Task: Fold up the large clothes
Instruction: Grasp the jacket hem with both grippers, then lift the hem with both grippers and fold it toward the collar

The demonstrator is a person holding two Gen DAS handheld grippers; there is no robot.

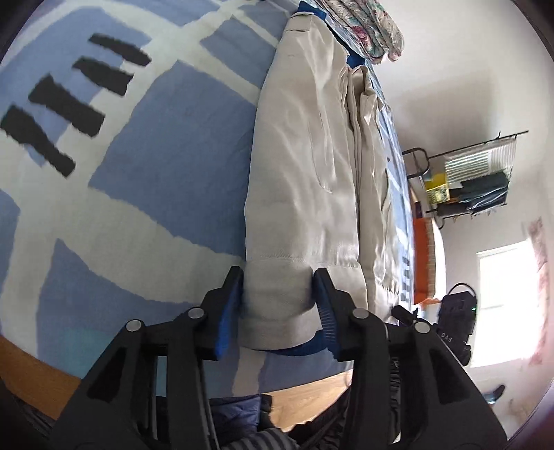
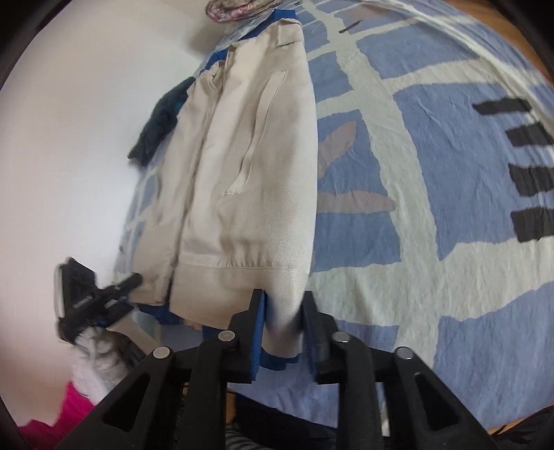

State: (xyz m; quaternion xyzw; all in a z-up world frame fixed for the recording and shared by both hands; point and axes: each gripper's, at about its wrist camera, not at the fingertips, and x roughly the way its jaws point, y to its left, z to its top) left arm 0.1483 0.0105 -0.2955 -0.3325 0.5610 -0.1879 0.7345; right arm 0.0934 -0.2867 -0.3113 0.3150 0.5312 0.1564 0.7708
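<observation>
Beige jacket (image 1: 304, 180) lies lengthwise on a bed, over a blue, white and black patterned sheet (image 1: 145, 194).
Left gripper (image 1: 278, 304) has its jaws pinching one corner of the ribbed hem; right gripper (image 2: 282, 322) has its jaws pinching the other hem corner, the blue lining showing beneath. A floral pillow (image 1: 367, 27) sits at the bed's far end, beyond the collar.

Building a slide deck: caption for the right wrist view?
Right gripper clamps beige jacket's hem corner on blue patterned bedspread.
</observation>
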